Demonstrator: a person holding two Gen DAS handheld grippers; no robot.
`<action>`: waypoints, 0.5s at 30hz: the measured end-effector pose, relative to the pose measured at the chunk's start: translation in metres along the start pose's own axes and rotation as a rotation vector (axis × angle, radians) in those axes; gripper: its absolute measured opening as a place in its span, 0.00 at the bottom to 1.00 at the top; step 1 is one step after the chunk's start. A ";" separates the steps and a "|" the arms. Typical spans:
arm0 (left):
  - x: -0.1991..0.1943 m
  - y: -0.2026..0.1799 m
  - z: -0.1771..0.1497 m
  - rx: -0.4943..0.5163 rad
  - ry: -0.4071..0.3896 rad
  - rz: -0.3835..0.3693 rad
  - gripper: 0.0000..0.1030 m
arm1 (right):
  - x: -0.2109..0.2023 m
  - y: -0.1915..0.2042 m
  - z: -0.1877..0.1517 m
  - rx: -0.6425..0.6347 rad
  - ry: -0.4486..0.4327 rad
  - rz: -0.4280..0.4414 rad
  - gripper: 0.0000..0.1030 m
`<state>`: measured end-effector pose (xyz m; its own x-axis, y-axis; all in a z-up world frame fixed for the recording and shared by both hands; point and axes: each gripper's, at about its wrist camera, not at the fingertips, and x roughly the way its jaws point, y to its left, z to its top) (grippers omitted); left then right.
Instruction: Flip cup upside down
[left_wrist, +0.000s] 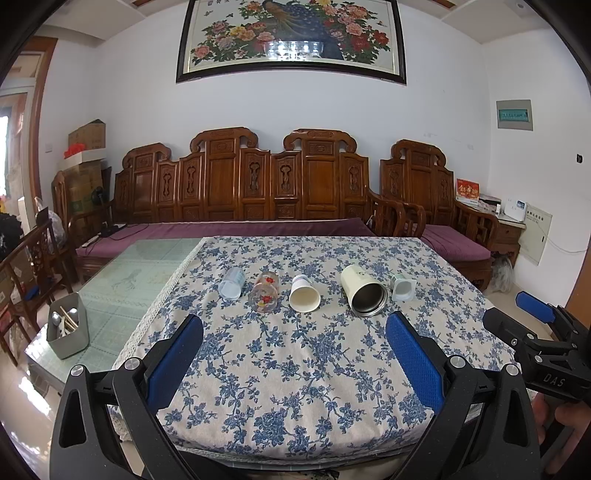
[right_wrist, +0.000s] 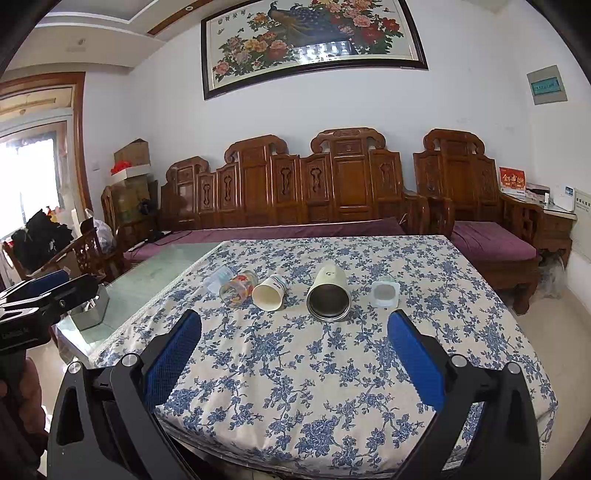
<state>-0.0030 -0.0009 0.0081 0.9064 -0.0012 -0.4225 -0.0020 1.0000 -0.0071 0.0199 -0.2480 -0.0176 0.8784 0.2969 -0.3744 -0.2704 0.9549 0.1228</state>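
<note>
The paper cup (left_wrist: 304, 298) is laid on its side mid-desk (left_wrist: 295, 424), between a flowered glass (left_wrist: 264, 295) and a steel-lined tumbler (left_wrist: 364, 295). Light and crushable, it is best gripped gently across its wall. Both the left hand-held gripper (left_wrist: 294, 365) and right hand-held gripper (right_wrist: 294, 363) are held wide, empty.

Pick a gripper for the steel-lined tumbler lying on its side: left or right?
Right, probably. The tumbler lies nearly centred between the open right gripper fingers, mouth facing it; from the open left gripper it sits off to the right.
</note>
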 end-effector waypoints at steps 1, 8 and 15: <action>0.000 0.000 0.000 0.000 0.000 0.000 0.93 | 0.000 0.000 0.000 0.001 0.000 0.001 0.98; 0.000 0.000 -0.001 0.000 -0.001 -0.001 0.93 | 0.000 -0.001 0.000 0.001 0.000 0.000 0.98; -0.002 0.000 0.001 0.003 -0.002 -0.002 0.93 | -0.001 0.000 0.000 -0.001 -0.003 0.001 0.98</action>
<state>-0.0047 -0.0012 0.0102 0.9074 -0.0029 -0.4203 0.0006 1.0000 -0.0056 0.0196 -0.2483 -0.0171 0.8791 0.2982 -0.3719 -0.2719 0.9545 0.1227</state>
